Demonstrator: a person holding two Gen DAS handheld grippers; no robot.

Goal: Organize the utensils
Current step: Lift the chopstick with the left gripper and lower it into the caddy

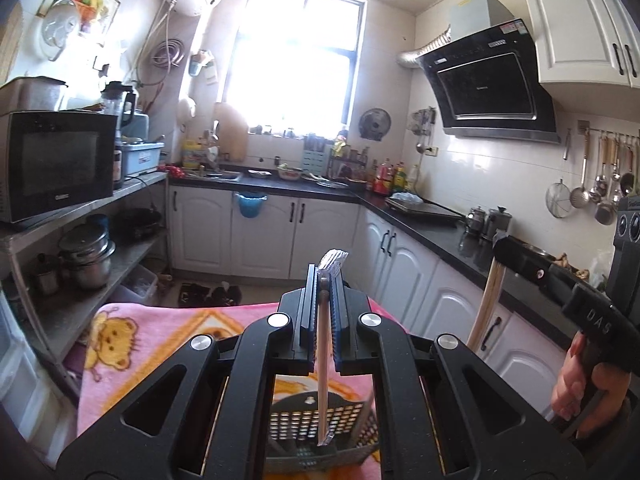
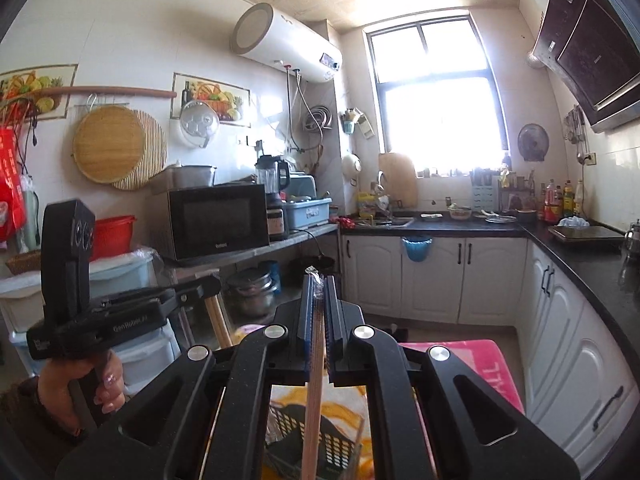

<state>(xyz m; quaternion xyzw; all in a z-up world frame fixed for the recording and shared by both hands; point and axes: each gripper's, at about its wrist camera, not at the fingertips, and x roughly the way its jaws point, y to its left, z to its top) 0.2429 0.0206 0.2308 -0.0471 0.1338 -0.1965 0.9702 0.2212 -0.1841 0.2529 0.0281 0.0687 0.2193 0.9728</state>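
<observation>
In the left wrist view my left gripper (image 1: 324, 280) is shut on a pair of wooden chopsticks (image 1: 323, 360) in a clear wrapper. They hang down over a grey perforated basket (image 1: 352, 420). My right gripper (image 1: 500, 245) is at the right, held by a hand, with light wooden chopsticks (image 1: 485, 304) hanging from its tip. In the right wrist view the right gripper (image 2: 319, 280) is shut on wrapped chopsticks (image 2: 314, 400) above the same basket (image 2: 340, 446). The left gripper (image 2: 210, 286) is at the left, also clamping wooden sticks (image 2: 218, 320).
The basket rests on a pink cartoon blanket (image 1: 120, 332) over a table. A metal shelf with a microwave (image 1: 56, 164) and pots stands to the left. A dark L-shaped counter (image 1: 432, 232) with white cabinets runs along the back and right, with utensils hanging on the wall (image 1: 600, 192).
</observation>
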